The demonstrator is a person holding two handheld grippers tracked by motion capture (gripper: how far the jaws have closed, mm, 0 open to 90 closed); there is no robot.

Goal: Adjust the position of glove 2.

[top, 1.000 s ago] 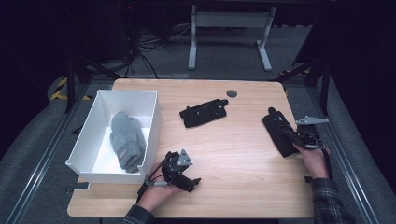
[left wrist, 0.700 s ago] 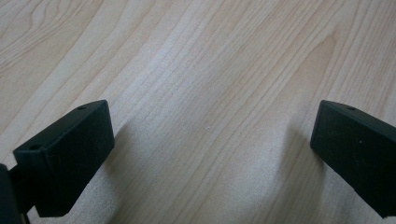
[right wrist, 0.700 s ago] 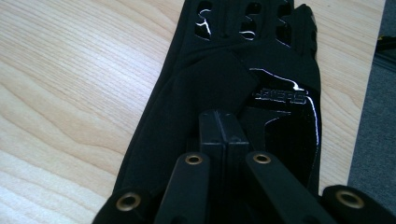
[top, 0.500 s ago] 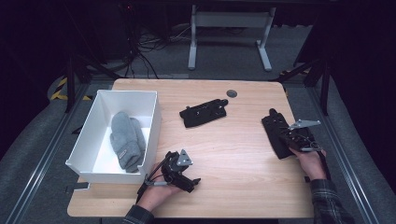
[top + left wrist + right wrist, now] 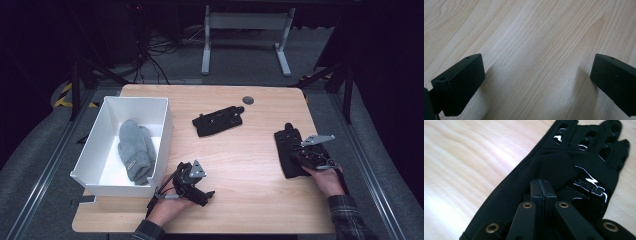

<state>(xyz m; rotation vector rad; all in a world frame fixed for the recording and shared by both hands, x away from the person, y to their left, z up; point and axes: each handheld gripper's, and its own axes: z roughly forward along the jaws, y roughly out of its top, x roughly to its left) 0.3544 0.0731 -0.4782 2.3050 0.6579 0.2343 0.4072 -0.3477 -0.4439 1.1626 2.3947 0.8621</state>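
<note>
High: my R gripper [image 5: 306,156] over black glove [image 5: 289,150] at table's [image 5: 260,200] right edge, glove's long axis runs away from me; 2nd glove [image 5: 218,120] mid-table, grey mittens [image 5: 135,150] in white bin [image 5: 165,125] | L view: my L gripper [image 5: 536,75] jaws wide apart, bare wood between | R view: jaws together, pressed down on the glove's cuff end, glossy logo [image 5: 591,186] unreadable, fingers point away.

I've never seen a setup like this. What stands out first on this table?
A white box at the table's left holds grey mittens. Two black gloves lie on the wood: one near the middle, one at the right, where the right claw sits shut over it. The left claw hangs open above bare wood.
</note>
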